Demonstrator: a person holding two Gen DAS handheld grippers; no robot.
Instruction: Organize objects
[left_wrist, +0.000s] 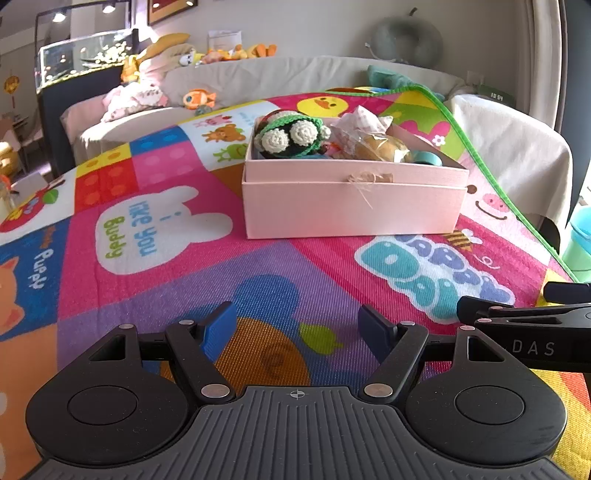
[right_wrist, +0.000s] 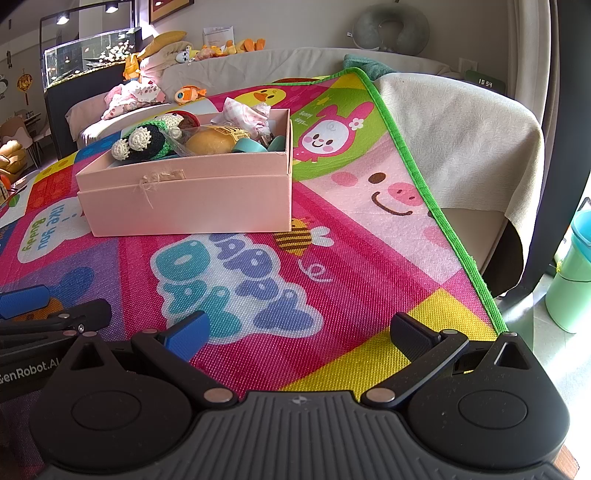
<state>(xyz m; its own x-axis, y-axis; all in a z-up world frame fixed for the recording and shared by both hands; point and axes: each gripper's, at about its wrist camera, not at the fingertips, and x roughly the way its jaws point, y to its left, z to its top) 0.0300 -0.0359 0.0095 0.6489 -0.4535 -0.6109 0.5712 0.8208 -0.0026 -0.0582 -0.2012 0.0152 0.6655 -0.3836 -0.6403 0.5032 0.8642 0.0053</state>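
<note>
A pink box (left_wrist: 351, 206) stands on the colourful play mat (left_wrist: 155, 258). It holds a green and black crochet toy (left_wrist: 291, 136), a wrapped bun (left_wrist: 376, 147), a pink-checked wrapper (left_wrist: 362, 118) and a teal tape roll (left_wrist: 428, 158). The box (right_wrist: 192, 203) also shows in the right wrist view, with the toy (right_wrist: 147, 142) and bun (right_wrist: 214, 142). My left gripper (left_wrist: 297, 325) is open and empty, low over the mat in front of the box. My right gripper (right_wrist: 299, 336) is open and empty, to the box's front right.
The mat's green edge (right_wrist: 424, 192) runs along the right, over a cloth-covered seat (right_wrist: 461, 147). A green bin (right_wrist: 570, 295) stands on the floor at right. A sofa with plush toys (left_wrist: 147, 92) and a fish tank (left_wrist: 81, 59) lie behind.
</note>
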